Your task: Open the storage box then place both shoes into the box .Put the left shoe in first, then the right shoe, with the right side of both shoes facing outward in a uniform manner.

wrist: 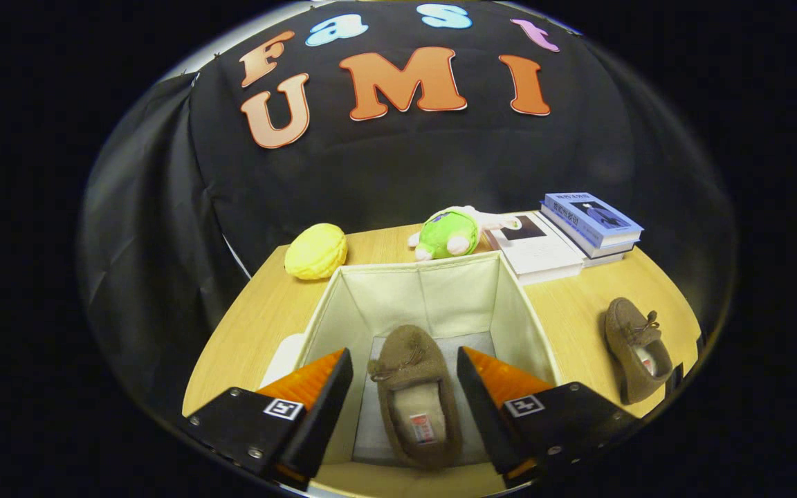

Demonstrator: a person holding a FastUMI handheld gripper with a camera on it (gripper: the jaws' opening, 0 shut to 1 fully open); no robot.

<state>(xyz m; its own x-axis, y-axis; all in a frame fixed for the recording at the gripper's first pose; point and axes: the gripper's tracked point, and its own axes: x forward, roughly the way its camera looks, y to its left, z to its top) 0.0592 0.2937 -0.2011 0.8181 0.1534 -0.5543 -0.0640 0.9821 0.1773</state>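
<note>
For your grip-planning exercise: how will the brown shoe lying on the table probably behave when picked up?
The brown shoe looks soft and fuzzy, so it may flex when squeezed. Its flat sole suggests it won't roll. It is probably light. The claw is open over the box.

Even overhead light, sharp ctr, fisheye-warped edges

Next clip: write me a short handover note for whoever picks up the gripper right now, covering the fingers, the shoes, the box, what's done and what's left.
Gripper: fingers spread apart above the box, gripping nothing.
Cream fabric storage box: open on the wooden table.
One brown suede slipper shoe lies on the box floor, seen between the fingers, toe pointing away.
Second brown slipper shoe sits on the table right of the box.
Done: box open, one shoe in.
Left: pick up the second shoe and set it in the box facing the same way.
</note>
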